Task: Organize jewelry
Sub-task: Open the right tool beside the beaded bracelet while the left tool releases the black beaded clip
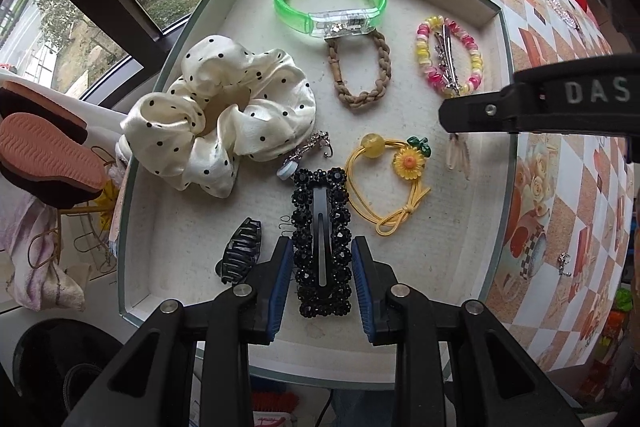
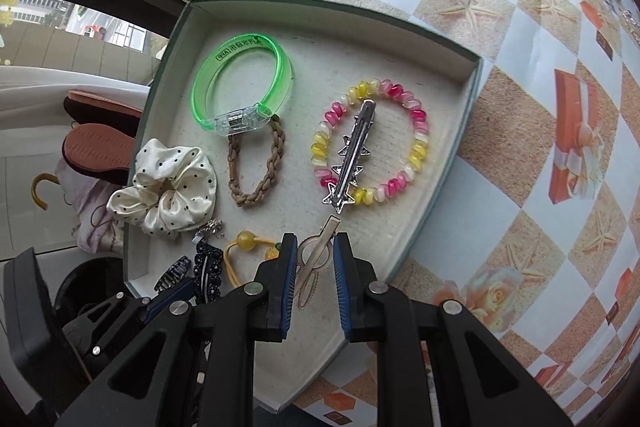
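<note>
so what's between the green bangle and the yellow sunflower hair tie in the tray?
The braided tan hair tie lies between the green bangle and the yellow sunflower hair tie, its top end tucked under the bangle's clear clasp. Left wrist view shows it.

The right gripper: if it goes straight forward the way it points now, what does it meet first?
Probably the pale slim hair clip lying between the open right gripper fingers in the tray. Beyond it lies the silver star clip, though depth is uncertain.

Both wrist views close above, angled down, left nearer front, sharing the tray (image 1: 505, 39) (image 2: 472, 67) (fisheye-warped)
</note>
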`<state>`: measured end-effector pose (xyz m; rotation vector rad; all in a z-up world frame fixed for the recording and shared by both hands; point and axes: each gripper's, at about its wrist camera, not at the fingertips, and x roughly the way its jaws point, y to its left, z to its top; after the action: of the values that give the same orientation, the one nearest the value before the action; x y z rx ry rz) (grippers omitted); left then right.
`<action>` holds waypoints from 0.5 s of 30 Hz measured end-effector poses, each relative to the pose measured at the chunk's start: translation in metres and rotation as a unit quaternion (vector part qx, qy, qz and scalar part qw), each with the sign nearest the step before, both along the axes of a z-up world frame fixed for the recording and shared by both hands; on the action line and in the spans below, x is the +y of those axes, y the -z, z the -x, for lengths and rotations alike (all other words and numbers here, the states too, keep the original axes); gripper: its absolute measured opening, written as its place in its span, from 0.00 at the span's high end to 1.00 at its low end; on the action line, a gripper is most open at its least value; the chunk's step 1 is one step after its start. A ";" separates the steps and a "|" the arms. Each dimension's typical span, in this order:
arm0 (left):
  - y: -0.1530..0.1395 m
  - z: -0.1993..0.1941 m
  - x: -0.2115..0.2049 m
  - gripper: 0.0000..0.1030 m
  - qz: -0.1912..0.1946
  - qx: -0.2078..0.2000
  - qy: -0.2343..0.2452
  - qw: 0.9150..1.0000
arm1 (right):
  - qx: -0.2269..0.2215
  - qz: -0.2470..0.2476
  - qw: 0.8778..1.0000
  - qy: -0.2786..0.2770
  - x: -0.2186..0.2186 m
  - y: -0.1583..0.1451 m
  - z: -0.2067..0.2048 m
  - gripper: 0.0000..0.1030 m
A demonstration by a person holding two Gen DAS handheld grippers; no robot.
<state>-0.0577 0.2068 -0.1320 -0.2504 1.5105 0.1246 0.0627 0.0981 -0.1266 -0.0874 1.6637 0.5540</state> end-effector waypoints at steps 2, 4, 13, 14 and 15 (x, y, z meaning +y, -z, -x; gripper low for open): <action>0.003 0.000 -0.001 0.67 -0.001 0.005 0.000 1.000 | 0.005 0.004 1.000 -0.001 0.002 0.006 0.000 0.81; 0.005 0.000 0.000 0.67 -0.001 0.009 -0.002 1.000 | 0.007 0.008 1.000 -0.004 0.004 0.011 0.000 0.80; 0.008 -0.002 0.001 0.67 -0.012 0.019 0.003 1.000 | 0.006 0.008 1.000 -0.011 0.010 0.009 -0.004 0.80; 0.008 -0.003 0.001 0.67 -0.013 0.021 0.002 1.000 | 0.006 0.006 1.000 -0.007 0.011 0.008 -0.004 0.80; 0.007 -0.004 -0.001 0.67 -0.012 0.022 0.000 1.000 | 0.005 0.003 1.000 -0.003 0.009 0.006 -0.006 0.80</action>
<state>-0.0532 0.2060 -0.1392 -0.2286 1.5510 0.1486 0.0689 0.1072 -0.1324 -0.0937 1.6759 0.5557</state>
